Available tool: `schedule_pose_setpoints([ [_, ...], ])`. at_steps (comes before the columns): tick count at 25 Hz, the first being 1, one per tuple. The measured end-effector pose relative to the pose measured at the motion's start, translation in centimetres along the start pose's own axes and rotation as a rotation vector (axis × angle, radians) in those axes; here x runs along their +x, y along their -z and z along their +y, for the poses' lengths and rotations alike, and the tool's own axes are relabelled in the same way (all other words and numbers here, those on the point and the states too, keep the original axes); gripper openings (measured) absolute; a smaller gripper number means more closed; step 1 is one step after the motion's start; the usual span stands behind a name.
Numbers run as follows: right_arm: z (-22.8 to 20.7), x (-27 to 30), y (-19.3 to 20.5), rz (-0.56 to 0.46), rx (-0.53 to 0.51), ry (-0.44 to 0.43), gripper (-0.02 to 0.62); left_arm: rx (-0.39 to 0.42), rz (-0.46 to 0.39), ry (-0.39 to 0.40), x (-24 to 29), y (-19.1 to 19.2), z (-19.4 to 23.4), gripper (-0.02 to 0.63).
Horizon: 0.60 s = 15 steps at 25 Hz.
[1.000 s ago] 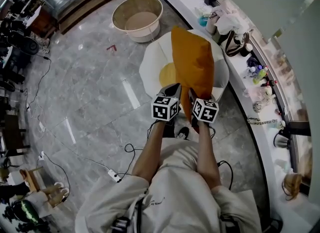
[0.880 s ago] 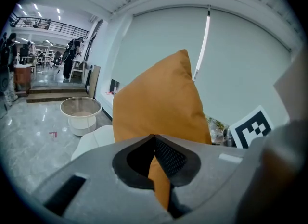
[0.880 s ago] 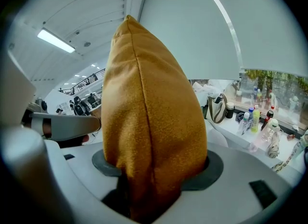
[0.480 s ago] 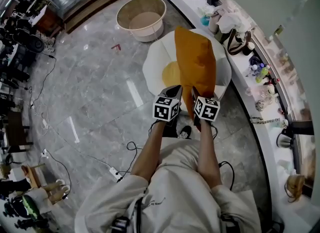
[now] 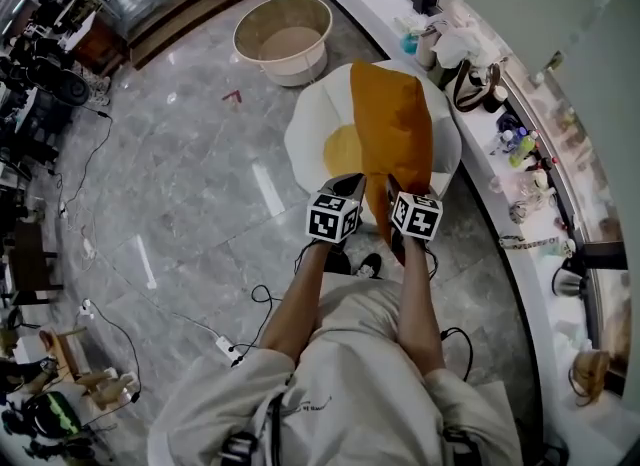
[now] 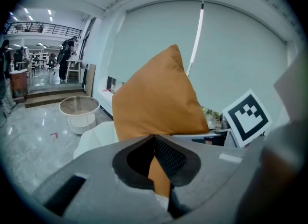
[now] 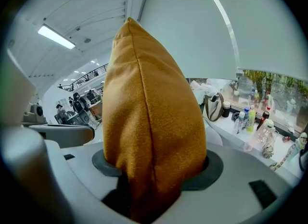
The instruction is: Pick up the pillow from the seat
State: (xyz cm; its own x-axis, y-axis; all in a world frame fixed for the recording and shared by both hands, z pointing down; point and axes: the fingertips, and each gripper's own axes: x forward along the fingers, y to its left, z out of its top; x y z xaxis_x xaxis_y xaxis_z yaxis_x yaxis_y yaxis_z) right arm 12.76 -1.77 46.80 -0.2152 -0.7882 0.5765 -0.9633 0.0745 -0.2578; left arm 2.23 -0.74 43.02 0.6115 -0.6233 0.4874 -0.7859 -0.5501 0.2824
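Grey marble floor [image 5: 170,184] gleams all around. The orange pillow [image 5: 392,134] is held up on edge over the white seat [image 5: 308,134], gripped at its near end. The left gripper [image 5: 350,186] pinches a thin corner of it. The right gripper [image 5: 391,192] is clamped round the thicker seamed edge. Beyond the seat stands a round beige tub [image 5: 283,36], and a cluttered white counter [image 5: 497,216] curves along the right.
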Motion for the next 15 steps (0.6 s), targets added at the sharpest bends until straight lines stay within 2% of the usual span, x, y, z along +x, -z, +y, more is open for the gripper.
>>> schedule_pose_setpoints([
  [10, -0.4, 0.4, -0.5, 0.007, 0.010, 0.005, 0.308, 0.002, 0.012, -0.020, 0.2, 0.2, 1.0, 0.009],
  [15, -0.6, 0.1, -0.4, 0.015, 0.019, 0.014, 0.308, -0.034, 0.013, -0.022, -0.2, 0.3, 1.1, 0.009],
])
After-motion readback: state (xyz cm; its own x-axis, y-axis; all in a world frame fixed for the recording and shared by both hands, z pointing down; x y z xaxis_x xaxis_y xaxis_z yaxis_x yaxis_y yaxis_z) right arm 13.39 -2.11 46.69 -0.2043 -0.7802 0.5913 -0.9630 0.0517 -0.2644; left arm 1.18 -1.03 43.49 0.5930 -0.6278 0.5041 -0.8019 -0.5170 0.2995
